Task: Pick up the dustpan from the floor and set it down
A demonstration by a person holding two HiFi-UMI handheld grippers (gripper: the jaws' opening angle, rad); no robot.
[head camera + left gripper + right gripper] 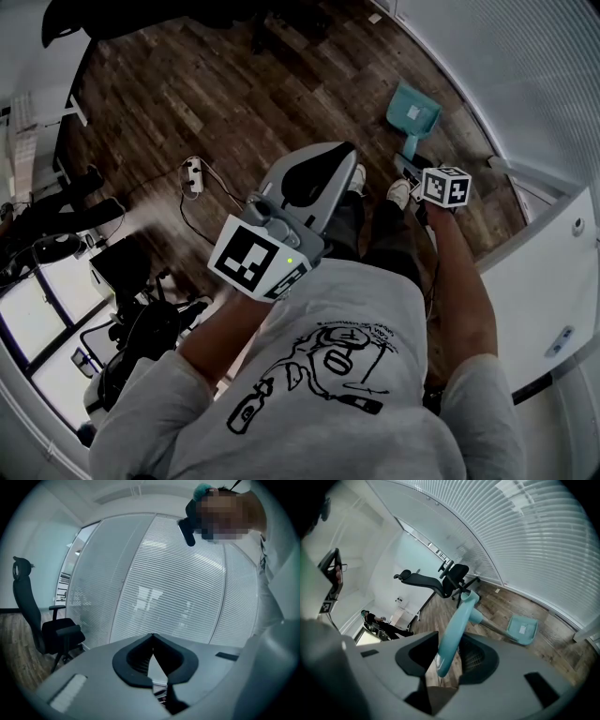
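The teal dustpan (413, 113) sits on the wooden floor (216, 84) near the slatted wall (525, 75), its long handle (458, 620) rising towards the person. The handle's end lies between the jaws of the right gripper (449, 639), which stand partly apart, with floor showing beside it. The right arm (466, 281) reaches forward and down. The left gripper (151, 638), jaw tips together and empty, is held close to the body, almost level.

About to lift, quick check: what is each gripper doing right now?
Left gripper: shut, nothing in it.
Right gripper: open, jaws either side of the dustpan handle, apparently not clamped on it yet.
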